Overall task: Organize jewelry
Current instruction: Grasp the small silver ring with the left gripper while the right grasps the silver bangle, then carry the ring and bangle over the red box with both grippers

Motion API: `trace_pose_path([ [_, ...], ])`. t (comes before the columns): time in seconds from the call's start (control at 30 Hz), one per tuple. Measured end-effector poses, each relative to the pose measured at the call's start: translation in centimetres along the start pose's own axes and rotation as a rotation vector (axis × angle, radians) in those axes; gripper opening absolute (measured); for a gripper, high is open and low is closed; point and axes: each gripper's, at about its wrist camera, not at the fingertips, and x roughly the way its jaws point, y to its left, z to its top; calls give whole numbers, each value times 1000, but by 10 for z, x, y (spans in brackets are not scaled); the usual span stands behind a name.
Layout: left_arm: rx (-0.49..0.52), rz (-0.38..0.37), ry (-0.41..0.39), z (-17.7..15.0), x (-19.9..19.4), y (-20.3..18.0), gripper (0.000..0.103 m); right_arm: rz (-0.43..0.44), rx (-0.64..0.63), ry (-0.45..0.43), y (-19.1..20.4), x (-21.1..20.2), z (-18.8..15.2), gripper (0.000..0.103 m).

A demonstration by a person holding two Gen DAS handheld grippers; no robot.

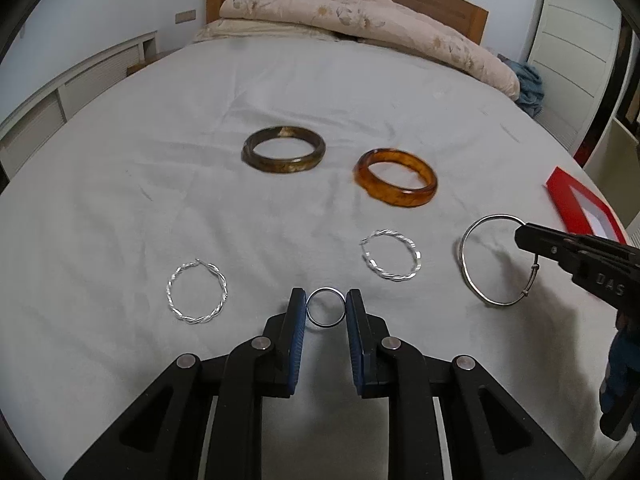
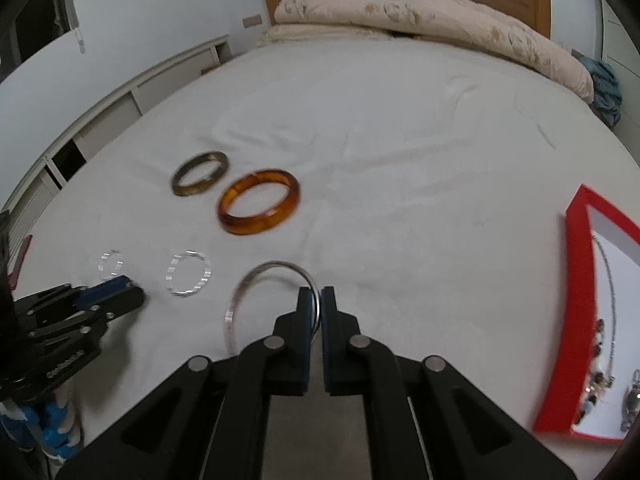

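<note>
Right gripper (image 2: 316, 306) pinching thin silver bangle (image 2: 256, 280) at rim, tilting it up; left gripper (image 1: 325, 310) jaws bracketing small silver ring (image 1: 325, 307), pads touching its sides; lift slowly, keeping ring centred between pads.

On the bed (image 1: 320, 92), two thick bangles lie side by side, one (image 1: 283, 155) left of the other (image 1: 395, 182), with the duvet (image 1: 360, 16) behind them at the headboard. Nearer, two twisted hoops (image 1: 197, 293) (image 1: 392, 256) lie well apart, a small ring (image 1: 325, 306) between them. A thin bangle (image 1: 486, 260) is right of those, and the box (image 2: 576, 320) farther right holds a necklace (image 2: 610, 300).
</note>
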Motion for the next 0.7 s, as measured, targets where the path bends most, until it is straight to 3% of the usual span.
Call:
trace_pose_path([
  [0.33,42,-19,-51,16,-48,-35,20,-30,26,-83,-14,-77,5,2],
  [0.57,100,-124,-58,37,-55,-106,20,-116,87,-141,-73,-129,5,2],
  [0.7,154,-211,-53,51,-45,-167,20,-173,119,-153,-115,-145,2,2],
])
